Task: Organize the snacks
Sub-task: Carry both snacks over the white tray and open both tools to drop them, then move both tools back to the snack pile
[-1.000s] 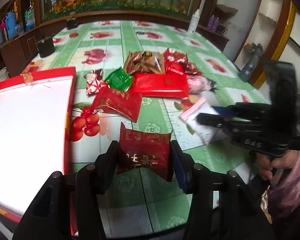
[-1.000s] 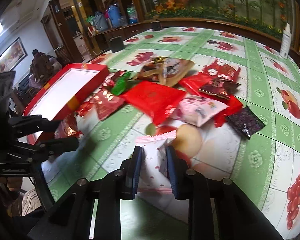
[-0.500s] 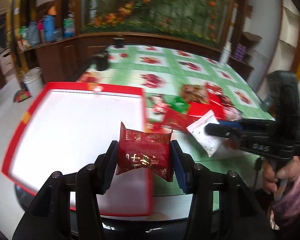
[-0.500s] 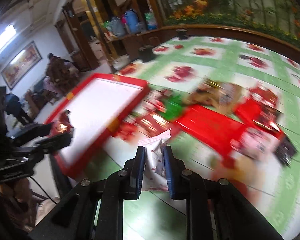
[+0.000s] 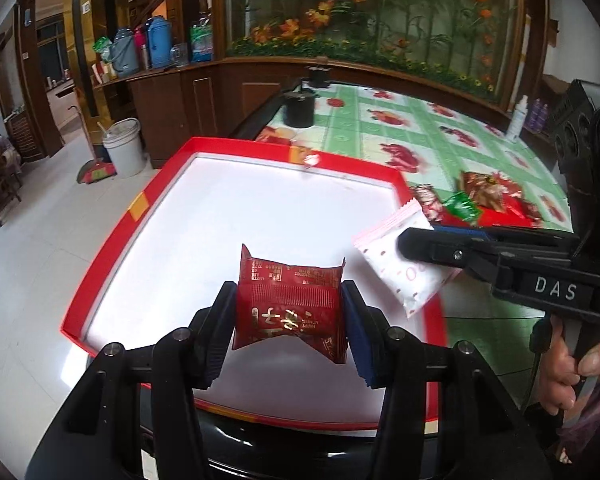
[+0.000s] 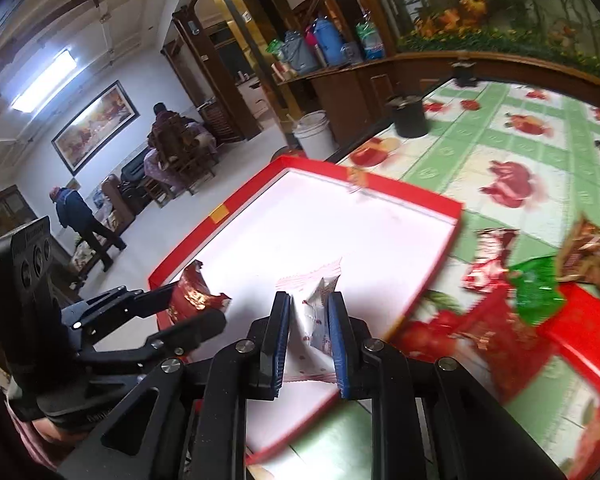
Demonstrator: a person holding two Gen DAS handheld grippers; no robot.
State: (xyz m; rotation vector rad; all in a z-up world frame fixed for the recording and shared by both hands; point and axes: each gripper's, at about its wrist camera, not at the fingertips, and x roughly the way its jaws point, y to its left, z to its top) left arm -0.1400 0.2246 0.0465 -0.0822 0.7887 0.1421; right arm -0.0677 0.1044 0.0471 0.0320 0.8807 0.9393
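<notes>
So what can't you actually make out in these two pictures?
- Snack pile, right wrist view: motion blur smears the wrappers, so no count or labels.
- Same pile, left wrist view: the right gripper and its black body cover most of it.
- White packet, right wrist view: the jaws hide its sides; print too small.
- Red packet, left wrist view: lettering upside down, unreadable.
- Tray near edge: hidden behind the left gripper.

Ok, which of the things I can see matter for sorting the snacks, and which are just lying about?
Job:
- dark red snack packet in left gripper
- white dotted packet in right gripper
- red tray
- snack pile on the table

Lying about:
- black pot
- white bucket
- spray bottle
</notes>
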